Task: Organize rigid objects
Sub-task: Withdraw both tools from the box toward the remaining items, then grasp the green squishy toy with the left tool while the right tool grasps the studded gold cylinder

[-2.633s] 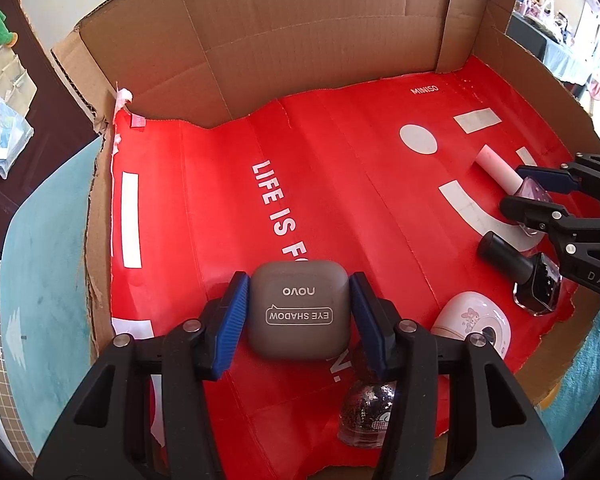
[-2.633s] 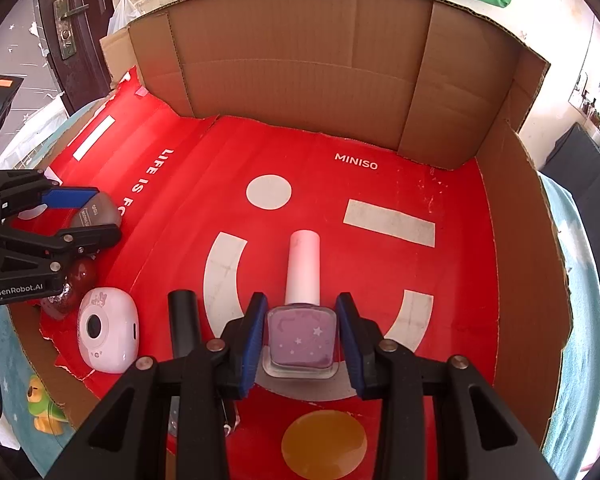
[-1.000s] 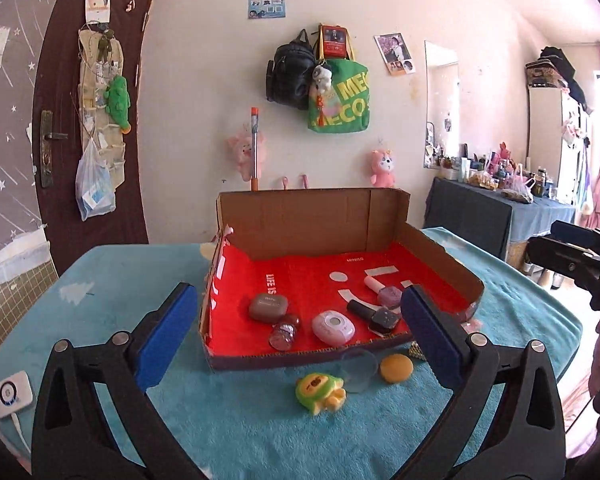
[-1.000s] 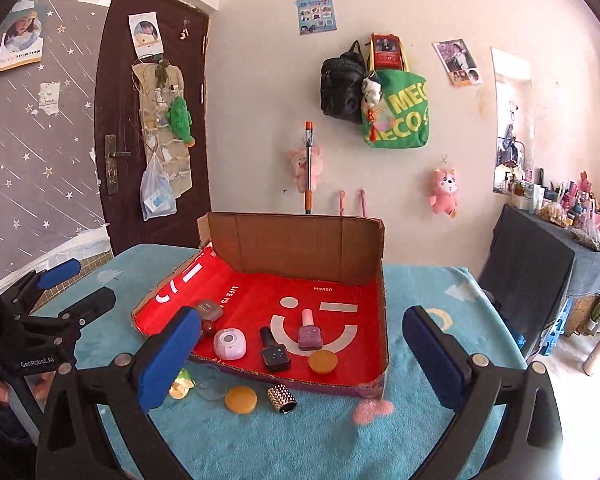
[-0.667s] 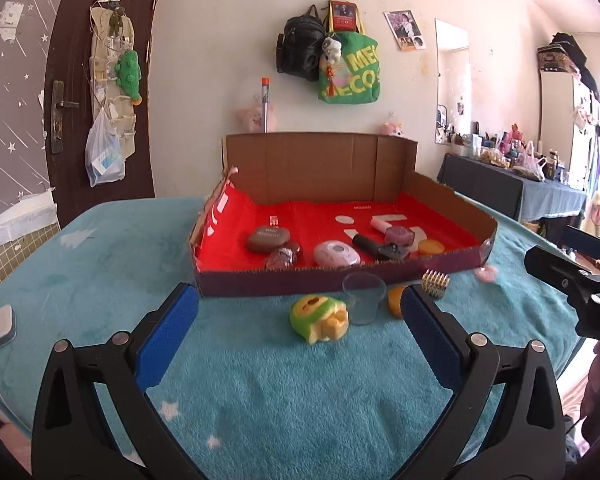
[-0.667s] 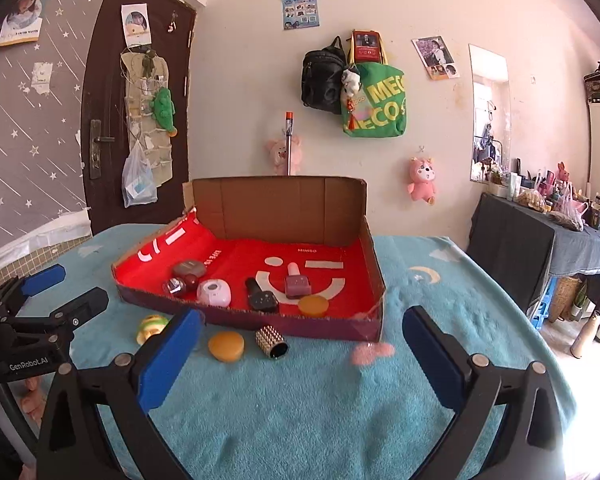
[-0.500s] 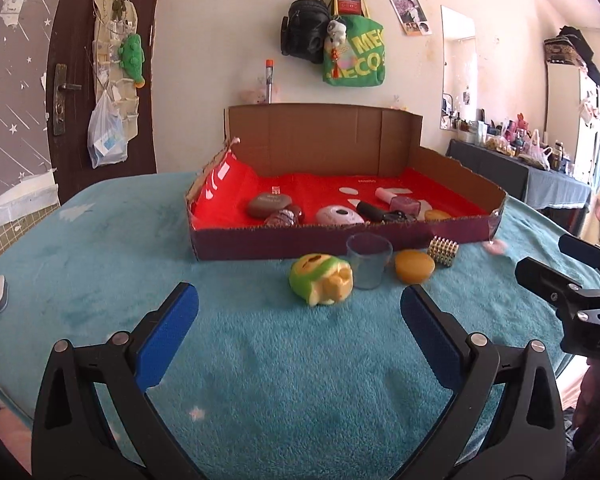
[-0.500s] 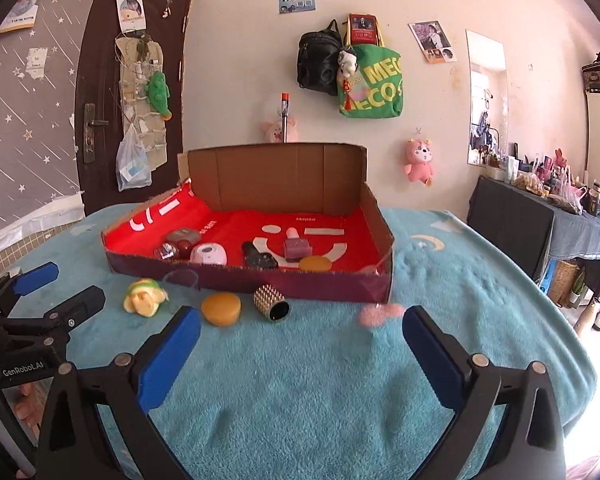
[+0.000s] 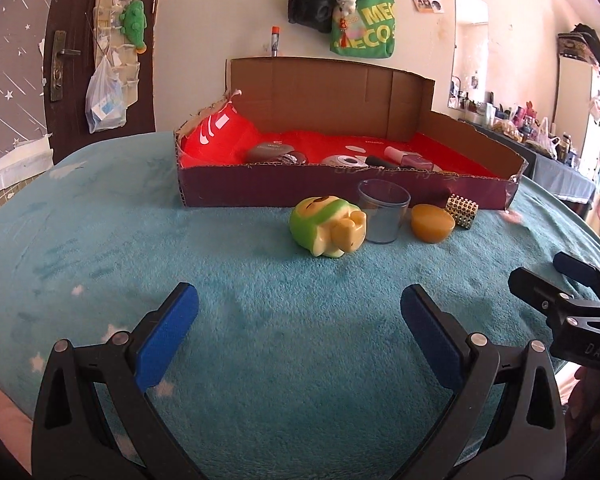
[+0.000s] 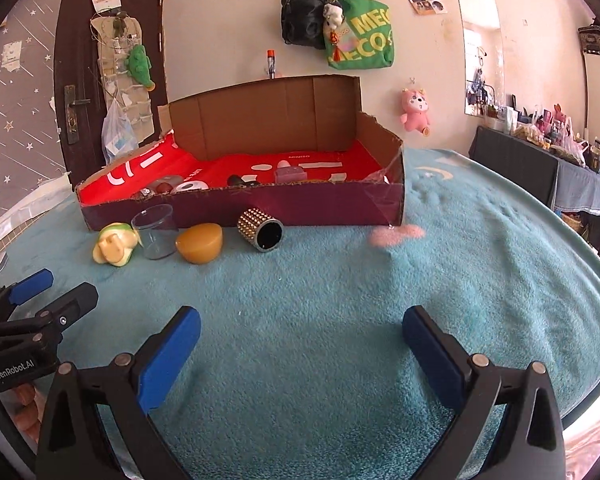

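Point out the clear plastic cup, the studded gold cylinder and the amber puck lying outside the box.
clear plastic cup (image 9: 383, 216), left wrist view, front wall.
studded gold cylinder (image 10: 253, 220), right wrist view, studded side.
amber puck (image 10: 199, 245), right wrist view, side face.

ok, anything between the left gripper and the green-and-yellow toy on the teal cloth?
Nothing visible. The left gripper is open and low over the teal fleece cloth, with only bare cloth up to the green-and-yellow toy. The clear plastic cup stands just right of and behind the toy, close against it.
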Demonstrator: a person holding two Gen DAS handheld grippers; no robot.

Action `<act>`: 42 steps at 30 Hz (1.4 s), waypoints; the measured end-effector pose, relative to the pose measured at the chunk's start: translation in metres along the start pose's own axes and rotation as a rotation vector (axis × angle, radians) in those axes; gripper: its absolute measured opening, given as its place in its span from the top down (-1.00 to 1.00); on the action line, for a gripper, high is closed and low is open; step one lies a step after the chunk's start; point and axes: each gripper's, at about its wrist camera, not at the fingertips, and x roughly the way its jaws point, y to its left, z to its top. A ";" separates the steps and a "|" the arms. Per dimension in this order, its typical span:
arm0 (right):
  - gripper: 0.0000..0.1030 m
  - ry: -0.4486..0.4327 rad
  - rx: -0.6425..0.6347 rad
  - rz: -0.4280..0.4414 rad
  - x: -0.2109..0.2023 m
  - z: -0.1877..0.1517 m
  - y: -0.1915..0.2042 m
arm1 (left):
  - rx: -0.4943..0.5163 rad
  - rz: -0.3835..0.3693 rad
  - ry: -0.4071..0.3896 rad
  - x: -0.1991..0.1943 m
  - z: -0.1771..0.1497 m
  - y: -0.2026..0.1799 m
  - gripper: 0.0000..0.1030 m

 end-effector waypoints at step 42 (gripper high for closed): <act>-0.43 0.294 -0.043 0.132 0.084 0.080 0.005 | 0.087 -0.183 0.266 0.056 0.070 0.000 -0.20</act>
